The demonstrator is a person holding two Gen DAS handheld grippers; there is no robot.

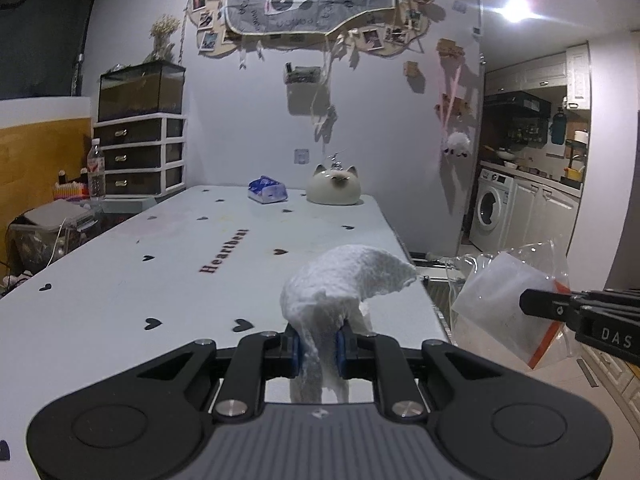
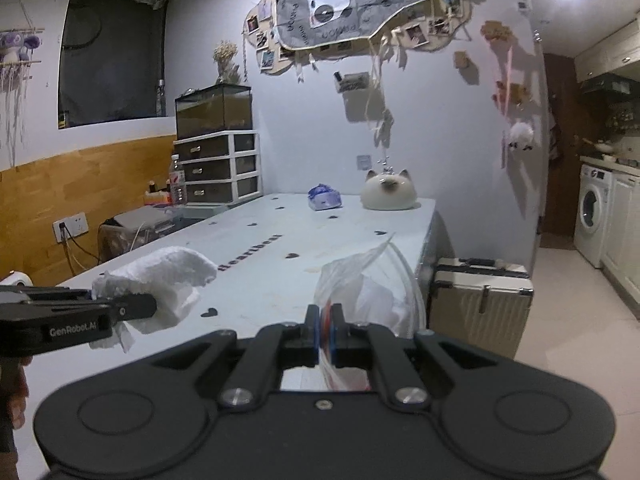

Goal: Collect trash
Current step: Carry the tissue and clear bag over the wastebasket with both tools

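Holding a crumpled white paper towel (image 1: 340, 280) in my left gripper (image 1: 319, 346), I see its jaws nearly closed on the wad's lower part, the upper part arching to the right above the near end of the table; its tail hangs below the blue pads (image 1: 295, 350). From the right wrist view the same towel (image 2: 160, 276) sits at the left, pinched by the black fingers. My right gripper (image 2: 325, 330) has its jaws pressed together on the red-striped edge of a clear plastic zip bag (image 2: 360, 288). That bag (image 1: 504, 300) hangs off the table's right edge and carries something white inside; I cannot tell what. The white table with black hearts (image 1: 160, 248) bears a blue tissue pack (image 1: 267, 190) and a cream cat-shaped ceramic jar (image 1: 334, 188) at its far end, near the wall. A white washing machine (image 1: 490, 210) stands in the kitchen beyond, and a pale ribbed suitcase (image 2: 478, 300) rests on the floor beside the table.
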